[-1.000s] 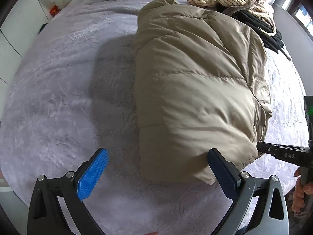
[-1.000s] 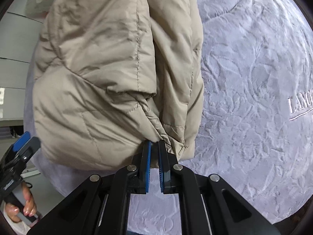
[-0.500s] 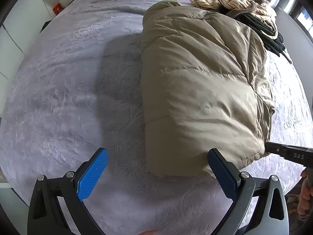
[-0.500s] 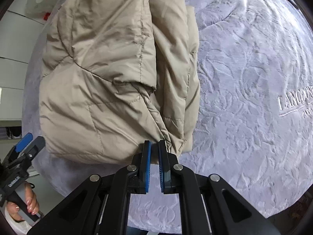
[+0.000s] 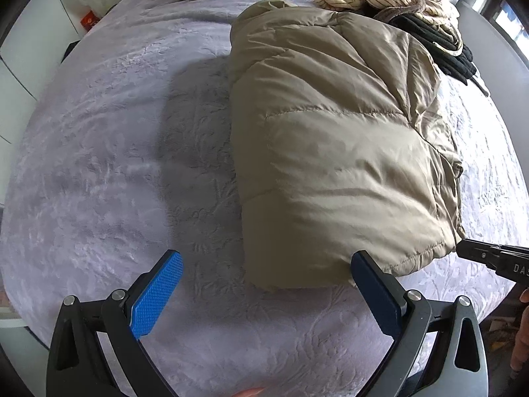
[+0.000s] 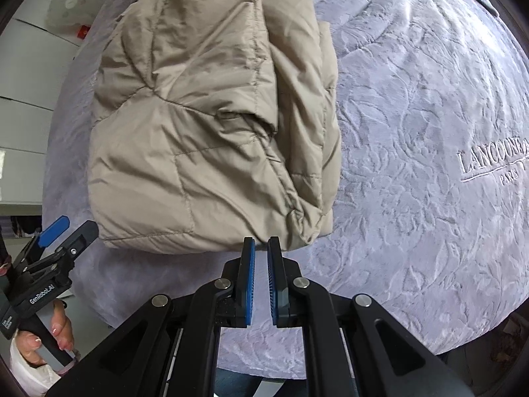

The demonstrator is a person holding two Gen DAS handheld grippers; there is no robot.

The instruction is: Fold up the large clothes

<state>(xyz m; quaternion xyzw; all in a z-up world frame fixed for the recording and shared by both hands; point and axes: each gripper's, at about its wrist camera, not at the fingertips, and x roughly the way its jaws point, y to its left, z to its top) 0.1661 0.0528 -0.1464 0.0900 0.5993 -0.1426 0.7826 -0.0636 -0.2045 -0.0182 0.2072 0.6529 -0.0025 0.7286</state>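
Folded beige quilted puffer jacket on embossed lilac bedspread, just ahead of right gripper, jaws nearly together, empty. Left gripper spread wide, jacket's near edge just beyond. Likely risk: springy down unfolding unpressed.

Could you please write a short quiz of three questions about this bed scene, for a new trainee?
1. True or false: the right gripper grips the beige puffer jacket.
2. The left gripper has its jaws: A) wide open, B) shut, C) closed on cloth.
3. On what does the jacket lie?

Key
1. False. Its jaws are nearly shut with nothing between them, just off the jacket's near edge.
2. A.
3. On the lilac embossed bedspread, folded into a compact bundle.
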